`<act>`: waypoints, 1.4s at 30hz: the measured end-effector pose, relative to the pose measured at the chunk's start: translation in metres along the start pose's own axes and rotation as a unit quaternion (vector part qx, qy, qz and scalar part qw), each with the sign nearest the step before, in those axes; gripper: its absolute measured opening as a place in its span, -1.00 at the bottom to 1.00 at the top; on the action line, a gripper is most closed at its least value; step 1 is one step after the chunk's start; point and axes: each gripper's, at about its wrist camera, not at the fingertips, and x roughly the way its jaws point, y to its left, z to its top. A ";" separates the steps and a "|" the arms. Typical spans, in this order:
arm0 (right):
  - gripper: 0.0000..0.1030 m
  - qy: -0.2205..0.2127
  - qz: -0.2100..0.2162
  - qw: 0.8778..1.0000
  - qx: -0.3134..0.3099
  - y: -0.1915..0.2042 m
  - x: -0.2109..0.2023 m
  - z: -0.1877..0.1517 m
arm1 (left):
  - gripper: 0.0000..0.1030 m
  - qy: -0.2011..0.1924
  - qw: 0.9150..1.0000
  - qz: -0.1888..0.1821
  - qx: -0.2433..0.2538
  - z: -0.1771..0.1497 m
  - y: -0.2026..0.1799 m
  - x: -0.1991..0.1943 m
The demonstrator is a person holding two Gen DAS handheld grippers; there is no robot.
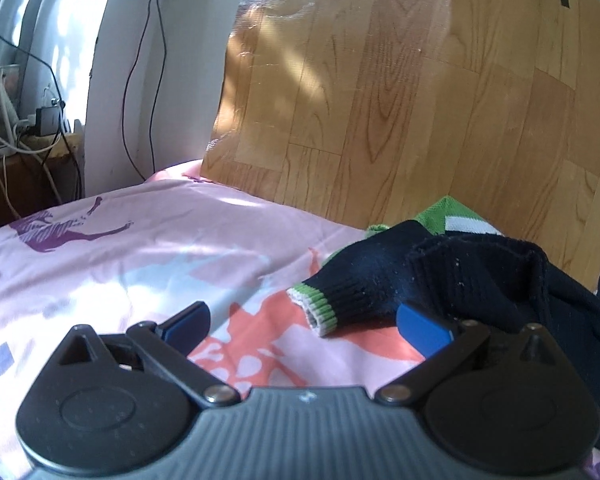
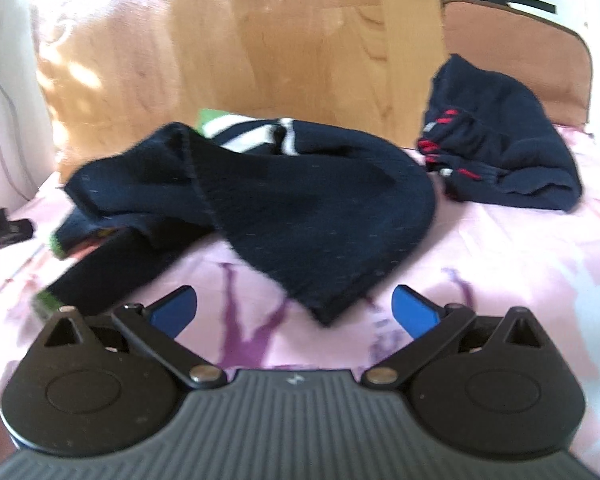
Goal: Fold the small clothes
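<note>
Left gripper (image 1: 302,326) fingers apart beside navy sweater (image 2: 268,200) cuff, right gripper (image 2: 294,312) fingers apart near its hem, bed (image 2: 500,248).

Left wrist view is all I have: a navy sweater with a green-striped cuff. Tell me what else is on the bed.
Observer: A second navy garment with red stripes lies crumpled farther back on the bedsheet.
Operator: Report the right gripper.
Observer: The right gripper is open, empty, just short of the navy sweater hem.
Operator: Describe that sweater's far side.
Observer: White stripes and a green patch peek out behind it.
</note>
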 end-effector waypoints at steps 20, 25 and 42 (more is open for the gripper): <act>0.88 -0.004 0.016 0.999 0.052 -0.014 0.000 0.000 | 0.99 0.023 0.999 -0.002 0.039 0.001 -0.006 0.004; 0.75 0.001 0.017 0.998 0.059 -0.017 0.003 0.001 | 0.99 0.026 0.999 -0.003 0.042 0.000 -0.006 0.005; 0.68 -0.003 0.014 0.998 0.061 -0.017 0.001 0.000 | 0.99 0.035 0.998 -0.008 0.045 0.001 -0.003 0.005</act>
